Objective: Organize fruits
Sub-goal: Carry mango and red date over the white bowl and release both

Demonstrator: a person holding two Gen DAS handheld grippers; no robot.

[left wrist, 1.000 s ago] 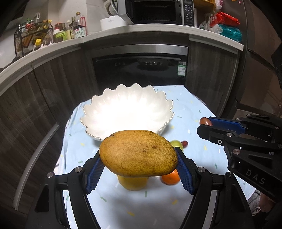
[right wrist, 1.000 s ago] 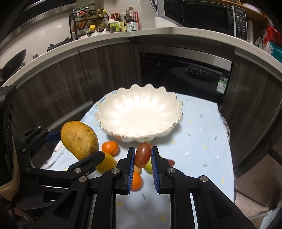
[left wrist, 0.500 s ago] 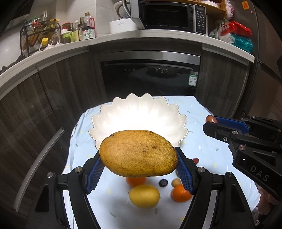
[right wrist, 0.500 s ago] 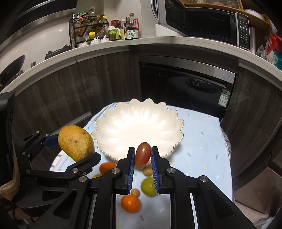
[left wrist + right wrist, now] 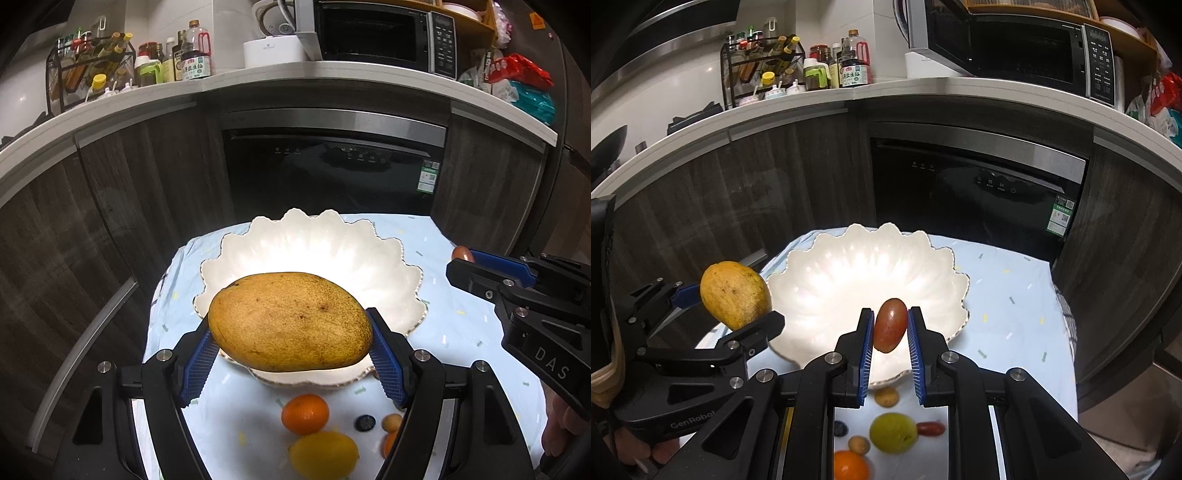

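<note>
You have drawn both tongs back since a second ago, so the white bowl (image 5: 391, 258) now sits further ahead, empty; both drops remain. Your left tongs (image 5: 291, 354) pinch one mango (image 5: 290, 321); your right tongs (image 5: 890, 345) pinch one small red fruit (image 5: 890, 325) (grape-like); the cloth below holds a lemon (image 5: 323, 456), two oranges (image 5: 305, 413) and a few small fruits.
</note>
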